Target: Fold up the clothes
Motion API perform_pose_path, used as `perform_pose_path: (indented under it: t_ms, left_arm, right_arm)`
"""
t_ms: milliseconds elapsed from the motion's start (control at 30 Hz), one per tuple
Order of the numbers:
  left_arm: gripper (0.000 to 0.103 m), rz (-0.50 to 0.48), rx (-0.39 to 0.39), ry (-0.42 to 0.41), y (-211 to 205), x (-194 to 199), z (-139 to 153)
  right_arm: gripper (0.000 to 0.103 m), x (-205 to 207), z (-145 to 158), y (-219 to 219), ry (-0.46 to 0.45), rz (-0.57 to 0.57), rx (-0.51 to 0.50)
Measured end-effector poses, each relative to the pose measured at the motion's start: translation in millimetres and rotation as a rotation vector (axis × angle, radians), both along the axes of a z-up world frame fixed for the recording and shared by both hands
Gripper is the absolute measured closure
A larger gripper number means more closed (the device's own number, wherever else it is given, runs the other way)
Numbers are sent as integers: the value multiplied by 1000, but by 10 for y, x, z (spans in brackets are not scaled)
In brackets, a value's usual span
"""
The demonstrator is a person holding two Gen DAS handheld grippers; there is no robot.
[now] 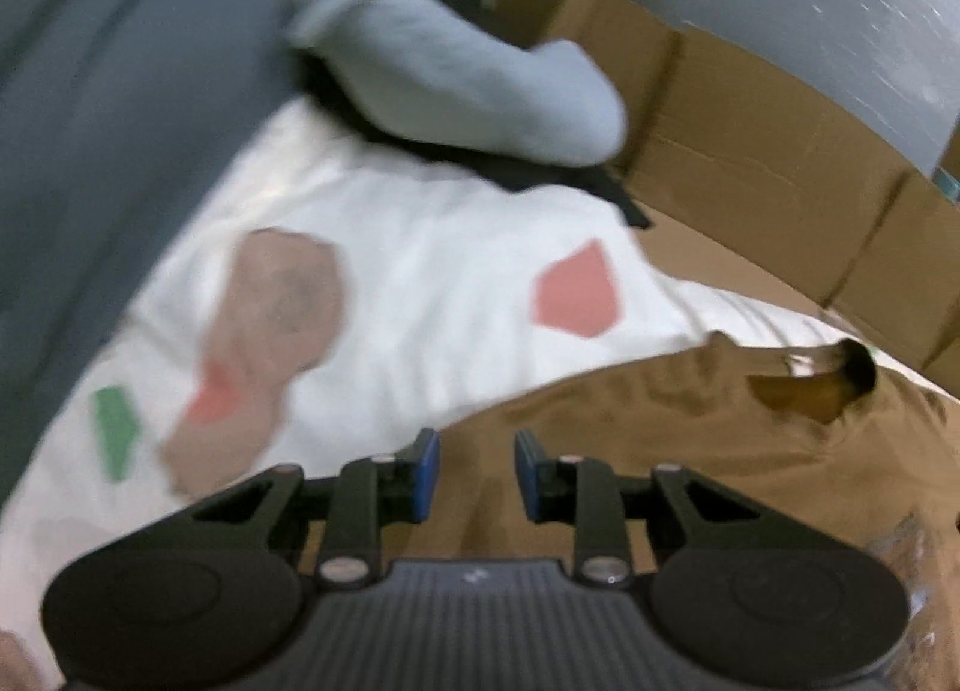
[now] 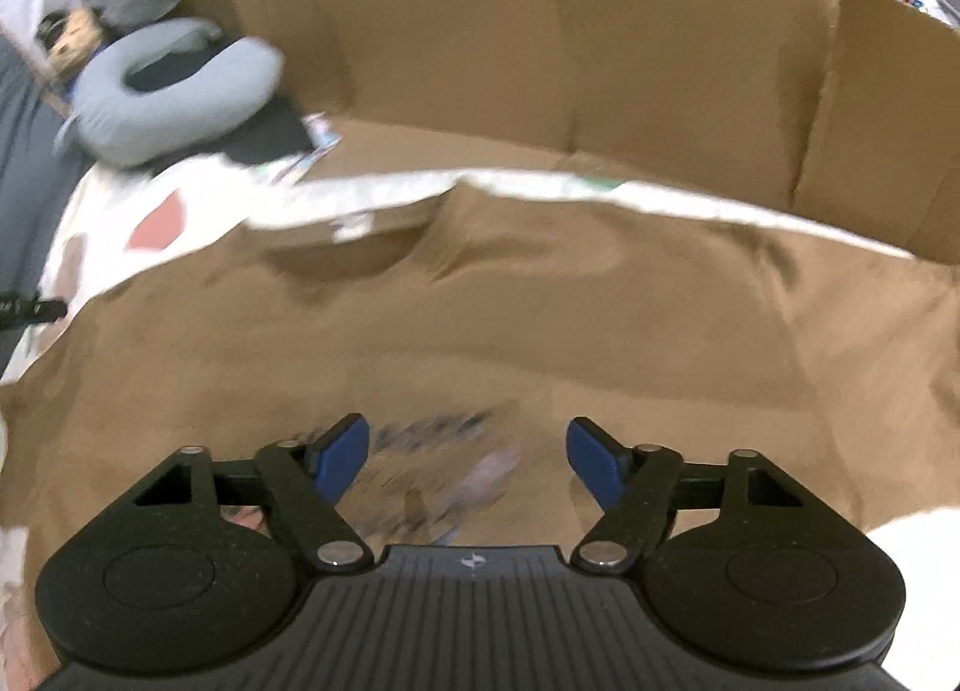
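Note:
A tan T-shirt (image 2: 480,319) lies spread on a white sheet with coloured patches (image 1: 420,283). Its neck opening (image 1: 828,379) shows at the right of the left wrist view. A blurred print (image 2: 444,469) marks the shirt's front. My left gripper (image 1: 477,472) hovers over the shirt's edge near the sheet, open with a narrow gap and nothing between its blue pads. Above the shirt's printed middle, my right gripper (image 2: 468,454) stands wide open and empty. Both views are motion-blurred.
A grey U-shaped neck pillow (image 2: 174,91) lies on a dark item at the far left. Cardboard box walls (image 2: 570,49) ring the far side of the sheet. A dark grey surface (image 1: 90,121) runs along the left.

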State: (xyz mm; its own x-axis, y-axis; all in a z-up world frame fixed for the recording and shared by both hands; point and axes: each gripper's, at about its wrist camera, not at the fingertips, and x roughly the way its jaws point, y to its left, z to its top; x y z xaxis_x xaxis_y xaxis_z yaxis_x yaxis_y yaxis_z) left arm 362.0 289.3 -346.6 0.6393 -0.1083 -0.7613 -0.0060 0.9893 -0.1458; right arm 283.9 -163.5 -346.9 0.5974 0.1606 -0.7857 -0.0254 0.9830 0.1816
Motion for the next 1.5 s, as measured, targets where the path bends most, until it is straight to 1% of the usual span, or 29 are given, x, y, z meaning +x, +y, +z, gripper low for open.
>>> perform_pose_path:
  t_ms: [67,200,267,333,400,433,467,500,567,633,700,867,933,967,1100,1367,1500]
  left_arm:
    - [75,-20,-6,-2,-144,82,-30]
    - [75,-39,-13,0,-373,213,-93]
    - [75,-52,-17,2,-455,265,-125]
    - [75,-57,-17,3,-500,294,-142]
    - [77,-62,-16,5,-544,325,-160]
    - [78,-64,-15,7,-561,346,-170]
    - [79,-67,-14,9,-578,367,-180]
    - [79,-70,-14,10,-598,386,-191]
    - [80,-78,-15,10,-641,423,-208]
    - [80,-86,-24,8,-690,460,-224]
    - [80,-97,-24,4,-745,494,-240]
    - [80,-121,-23,6,-853,576,-296]
    - [80,-131,-24,11,-883,609,-320]
    - [80,-136,-22,11,-894,619,-328]
    - [80,-140,-28,11,-908,652,-358]
    - [80,-161,-29,-6,-931,681,-407]
    - [80,-167,-54,-16,-969,729,-433]
  right_arm:
    - [35,142,-8,-155,-10,-25,-4]
    - [36,426,-27,-468,-29,-74,-11]
    - [42,565,-53,-652,-23,-99,0]
    - [46,702,-77,-780,-22,-110,-10]
    - [48,833,-99,-883,-25,-111,-24]
    - [52,889,-112,-926,-24,-108,-23]
    - [61,945,-126,-968,-23,-107,-24]
    - [63,1002,-148,-1006,-18,-114,-29]
    - [79,1110,-198,-1073,-6,-128,-37]
    - [85,1207,-265,-1114,17,-138,-46]
    - [86,1286,-343,-1144,47,-149,-51]
    - [86,1419,-495,-1255,87,-193,-49]
    - [89,1466,-551,-1288,102,-207,-46]
    - [91,1491,-562,-1288,102,-210,-49]
    - [92,1595,-594,-1278,103,-219,-65]
    - [95,1741,-645,-1299,106,-287,-48]
    - [97,1754,-651,-1316,100,-296,-45]
